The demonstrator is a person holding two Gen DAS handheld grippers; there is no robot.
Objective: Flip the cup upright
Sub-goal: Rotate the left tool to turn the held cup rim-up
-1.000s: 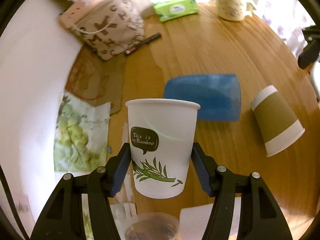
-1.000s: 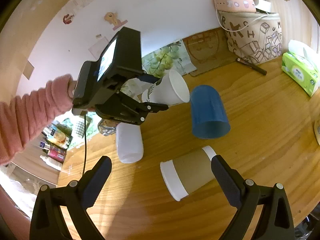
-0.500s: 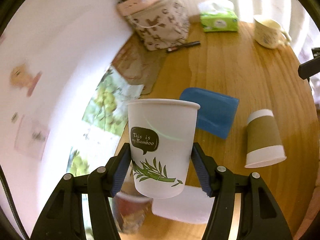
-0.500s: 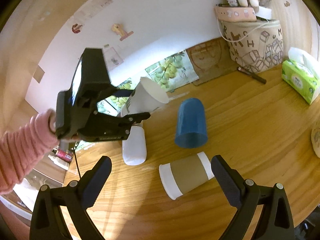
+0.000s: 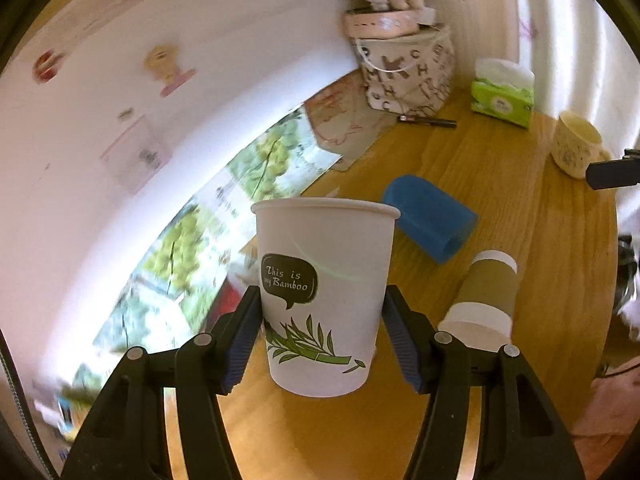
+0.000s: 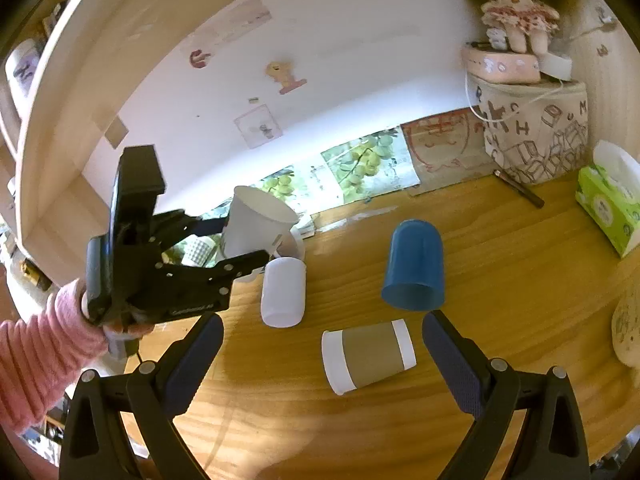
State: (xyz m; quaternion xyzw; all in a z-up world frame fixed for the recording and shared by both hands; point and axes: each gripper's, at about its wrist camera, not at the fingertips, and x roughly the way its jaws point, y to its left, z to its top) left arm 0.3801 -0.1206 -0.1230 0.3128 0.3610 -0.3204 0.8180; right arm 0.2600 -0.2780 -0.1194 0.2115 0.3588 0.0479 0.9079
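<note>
My left gripper (image 5: 323, 312) is shut on a white paper cup (image 5: 326, 292) printed "This is my Bamboo", held above the wooden table. In the right wrist view the same cup (image 6: 256, 220) is tilted, mouth up and to the right, in the left gripper (image 6: 240, 244) at the table's left side. My right gripper (image 6: 322, 344) is open and empty, just above a brown-banded cup (image 6: 368, 350) that lies on its side. A blue cup (image 6: 414, 266) and a plain white cup (image 6: 282, 290) also lie on their sides.
A patterned fabric bag (image 6: 536, 128) with a pink box and doll stands at the back right. A green tissue pack (image 6: 608, 200), a pen (image 6: 518, 188) and a cream mug (image 5: 576, 146) lie near it. Pictures lean against the white wall (image 6: 352, 164).
The left gripper has swung the white cup left and toward the wall, lifting its view from the tabletop. The right gripper has edged closer to the brown-banded cup.
</note>
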